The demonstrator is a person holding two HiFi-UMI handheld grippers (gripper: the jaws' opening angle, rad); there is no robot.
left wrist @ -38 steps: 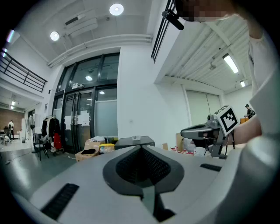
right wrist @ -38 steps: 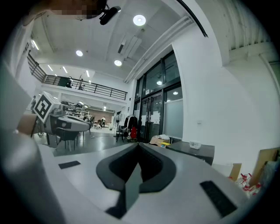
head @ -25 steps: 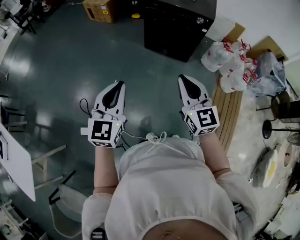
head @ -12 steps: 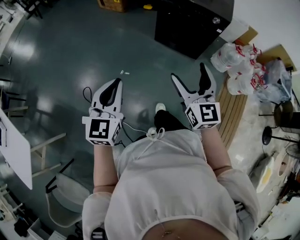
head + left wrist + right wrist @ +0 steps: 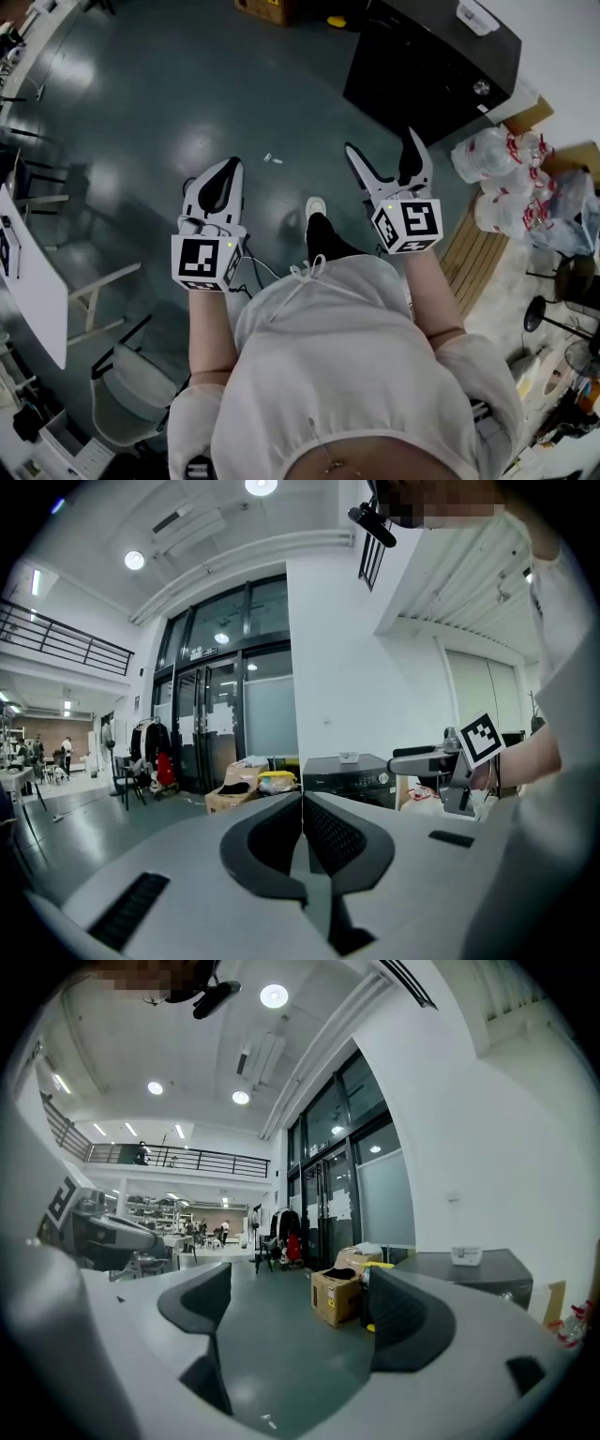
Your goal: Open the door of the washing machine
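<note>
Two grippers are out in front of the person, both well apart from the washing machine. Far left: the edge of a white desk, with a grey chair near it. Next, the left gripper is held over the dark green floor. Its fingers are pressed together with nothing between them. A small white scrap lies on the floor just right of its tip. Between the two grippers is the person's shoe. The right gripper has its fingers spread wide and empty, pointing toward the machine's near corner. Top centre: a cardboard box and a yellow item sit just left of the machine. The black washing machine stands upper right against the wall, with a small white object on its top. From above the door can't be made out. The left gripper view shows only the control strip, and that gripper's own body hides the lower front. Only bare floor lies between the right gripper and the machine front. Right of the machine are wrapped packs of water bottles, beside a wooden pallet. Far right is mixed clutter, too small to tell.
</note>
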